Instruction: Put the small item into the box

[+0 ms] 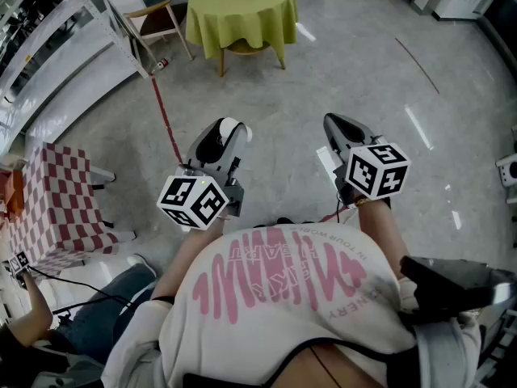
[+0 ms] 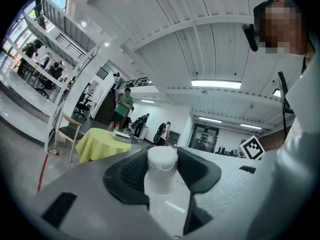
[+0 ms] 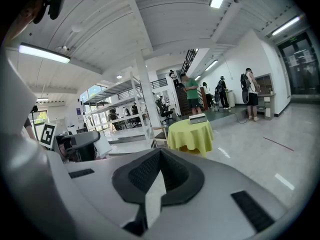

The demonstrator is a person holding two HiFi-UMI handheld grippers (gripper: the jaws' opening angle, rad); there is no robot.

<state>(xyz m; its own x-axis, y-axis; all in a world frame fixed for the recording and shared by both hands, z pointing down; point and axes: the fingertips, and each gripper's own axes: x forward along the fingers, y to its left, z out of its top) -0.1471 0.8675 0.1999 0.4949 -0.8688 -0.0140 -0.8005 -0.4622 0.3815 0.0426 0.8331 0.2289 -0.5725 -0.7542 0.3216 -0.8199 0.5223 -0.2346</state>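
Small white item (image 2: 161, 176) sits clamped in jaws of left gripper (image 2: 161, 156); right gripper (image 3: 160, 154) has its jaws closed.

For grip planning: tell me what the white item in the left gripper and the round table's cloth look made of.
White item: probably plastic or foam, matte, uniformly white with a faint seam near its top; unclear which. Cloth: likely fabric, matte yellow-green, draping in soft folds.

White item (image 2: 161, 169), lime tablecloth (image 1: 241, 10), red-white checked cloth (image 1: 52, 208).

White T-shirt (image 1: 284, 323), pink print (image 1: 242, 285); left gripper (image 1: 227, 132), right gripper (image 1: 333, 123) grey-black.
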